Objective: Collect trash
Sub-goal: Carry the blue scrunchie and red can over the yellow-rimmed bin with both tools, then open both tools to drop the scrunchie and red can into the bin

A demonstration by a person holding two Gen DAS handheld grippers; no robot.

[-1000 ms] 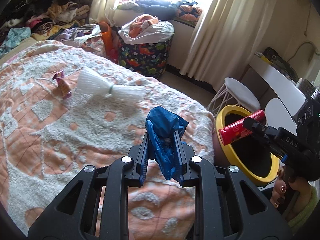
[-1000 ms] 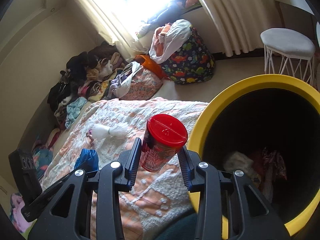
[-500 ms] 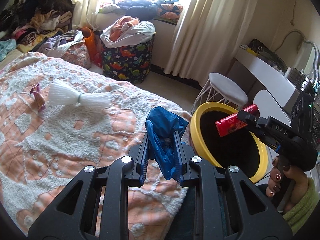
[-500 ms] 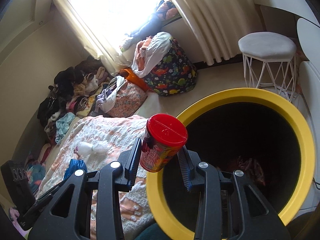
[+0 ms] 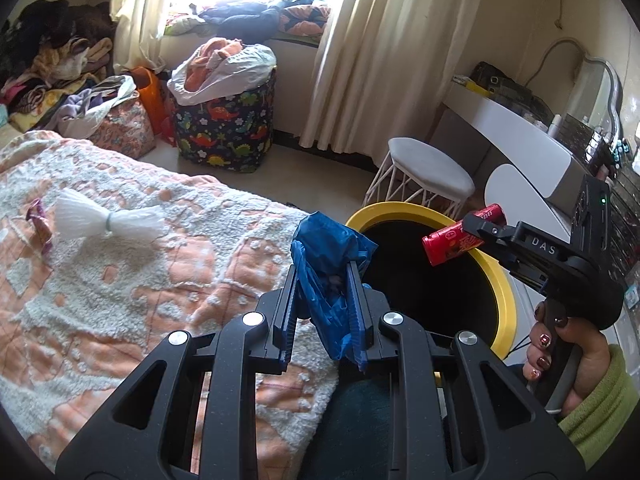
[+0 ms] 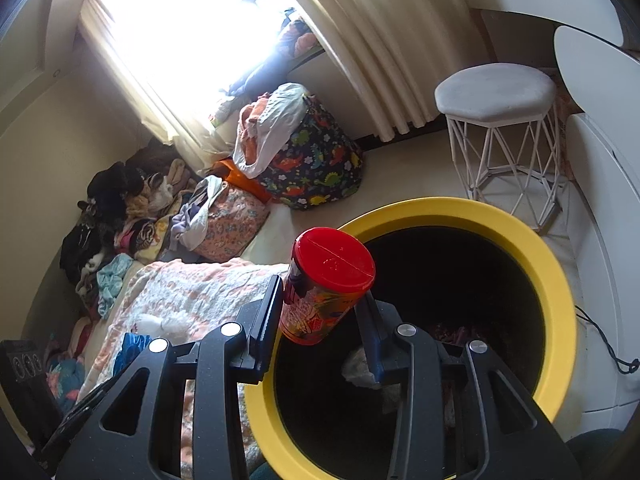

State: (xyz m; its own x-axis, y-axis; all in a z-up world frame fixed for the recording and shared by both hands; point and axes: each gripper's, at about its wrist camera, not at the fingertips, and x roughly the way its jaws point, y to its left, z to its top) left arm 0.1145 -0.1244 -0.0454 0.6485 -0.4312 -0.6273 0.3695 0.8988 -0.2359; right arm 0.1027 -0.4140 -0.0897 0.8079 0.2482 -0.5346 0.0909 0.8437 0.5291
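My left gripper [image 5: 323, 280] is shut on a crumpled blue plastic bag [image 5: 329, 256], held over the bed's edge just left of the yellow-rimmed bin [image 5: 503, 300]. My right gripper [image 6: 320, 300] is shut on a red-lidded snack can [image 6: 326, 284], which hangs over the bin's [image 6: 556, 280] dark opening; in the left wrist view the can [image 5: 460, 238] pokes out above the bin. Some trash lies at the bottom of the bin. A white tied plastic bundle [image 5: 106, 222] and a small pink wrapper [image 5: 40, 226] lie on the bedspread.
A white wire-legged stool [image 6: 496, 120] stands behind the bin, with a white desk [image 5: 520, 148] to its right. A dinosaur-print laundry bag [image 5: 228, 120] and clothes piles [image 6: 132, 216] sit near the curtained window. The orange-and-white bedspread [image 5: 120, 300] fills the left.
Both grippers swung right, away from the bed. The can went from over the bed's edge to over the bin's opening. The blue bag drew nearer the bin's rim.
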